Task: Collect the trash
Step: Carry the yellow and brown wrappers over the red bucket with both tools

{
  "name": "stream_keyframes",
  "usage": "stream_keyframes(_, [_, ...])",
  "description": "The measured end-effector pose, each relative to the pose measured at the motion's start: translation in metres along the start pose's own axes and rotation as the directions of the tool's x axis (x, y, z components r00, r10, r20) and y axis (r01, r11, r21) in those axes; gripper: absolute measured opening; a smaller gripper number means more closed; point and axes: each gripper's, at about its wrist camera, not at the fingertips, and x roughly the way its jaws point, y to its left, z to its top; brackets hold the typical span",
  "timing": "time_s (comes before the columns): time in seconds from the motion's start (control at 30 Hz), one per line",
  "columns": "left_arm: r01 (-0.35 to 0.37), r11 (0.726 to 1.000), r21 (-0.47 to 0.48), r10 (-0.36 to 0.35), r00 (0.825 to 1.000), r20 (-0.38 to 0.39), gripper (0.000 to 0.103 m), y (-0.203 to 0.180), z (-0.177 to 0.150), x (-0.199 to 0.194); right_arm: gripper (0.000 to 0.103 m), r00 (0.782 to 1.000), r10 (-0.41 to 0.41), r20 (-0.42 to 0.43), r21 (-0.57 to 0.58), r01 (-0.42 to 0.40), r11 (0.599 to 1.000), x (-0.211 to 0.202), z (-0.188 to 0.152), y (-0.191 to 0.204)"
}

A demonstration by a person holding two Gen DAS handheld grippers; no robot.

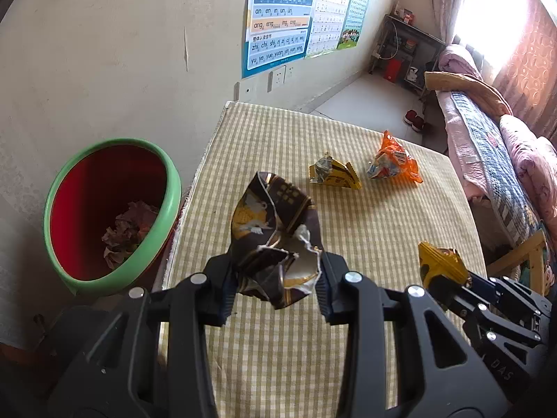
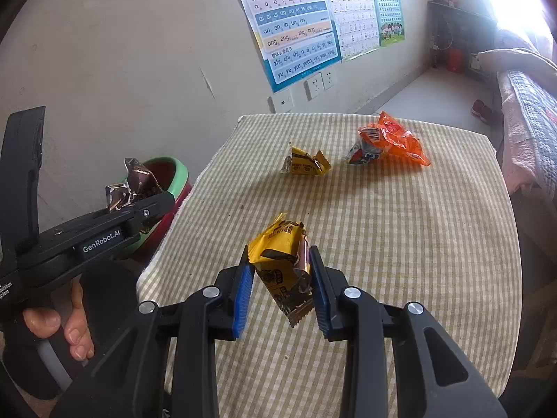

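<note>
1. The left gripper clamps a crumpled dark brown wrapper above the table's left edge.
2. The right gripper pinches a yellow wrapper, lifted clear of the checked cloth.
3. A small yellow wrapper and an orange wrapper lie near the far edge.
4. A green-rimmed red bin, holding crumpled trash, stands on the floor beside the left edge.
</note>
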Motion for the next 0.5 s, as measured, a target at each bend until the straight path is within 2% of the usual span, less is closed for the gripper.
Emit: stream_keyframes(0.5, [-0.032,0.999,-0.025,0.032,0.999,0.011,0.036,0.017,0.001,-0.003,0.032,0.999,0.041,-0.009,-0.035,-0.041,0.999,0.007,0.004,0.022])
